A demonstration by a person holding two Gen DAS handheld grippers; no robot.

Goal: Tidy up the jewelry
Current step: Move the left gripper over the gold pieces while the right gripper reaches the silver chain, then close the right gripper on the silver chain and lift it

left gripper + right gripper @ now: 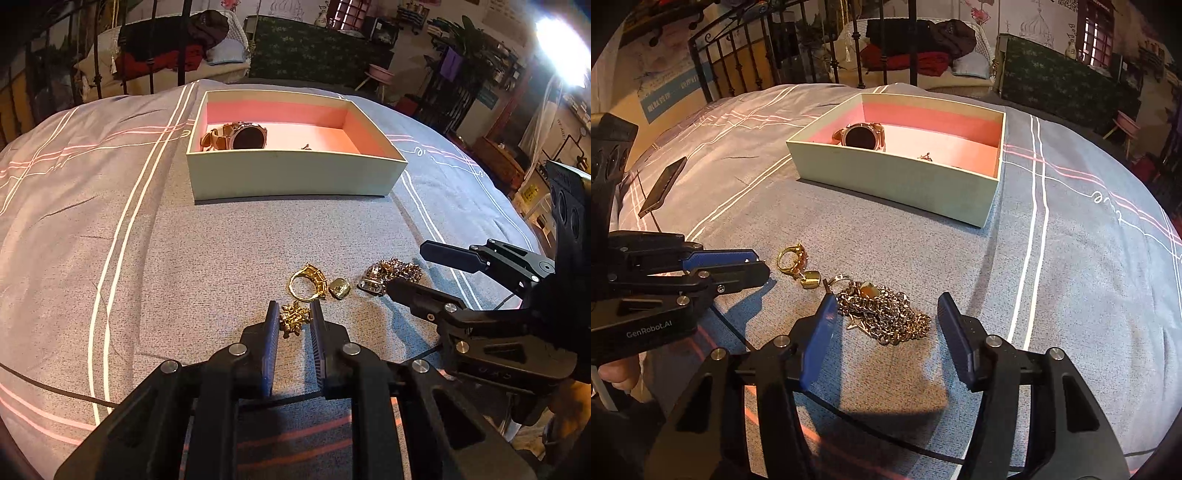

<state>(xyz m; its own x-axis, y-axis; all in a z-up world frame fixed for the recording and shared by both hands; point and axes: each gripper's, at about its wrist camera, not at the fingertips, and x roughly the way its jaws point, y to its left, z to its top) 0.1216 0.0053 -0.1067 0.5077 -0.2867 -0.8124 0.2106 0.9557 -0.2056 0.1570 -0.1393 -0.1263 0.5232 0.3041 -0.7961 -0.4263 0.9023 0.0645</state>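
On the grey bedspread my left gripper (294, 306) is shut on a small gold spiky ornament (293, 318), whose sides meet both pads. Just beyond it lie a gold ring (306, 282) and a small gold square piece (340, 288). In the right wrist view, my right gripper (886, 299) stands open astride a heap of silvery-gold chain (882, 314); its right pad is clear of the heap. The ring (790, 258) lies left of the chain, near the left gripper (738, 266). Farther back, a pale box (288, 177) with a pink inside holds a watch (245, 136) and a small trinket (306, 147).
A dark phone (663, 184) lies on the bedspread at the far left. A black cable (55, 391) runs across the cover near me. An iron bed rail (147, 55) and piled clothes stand behind the box (894, 184).
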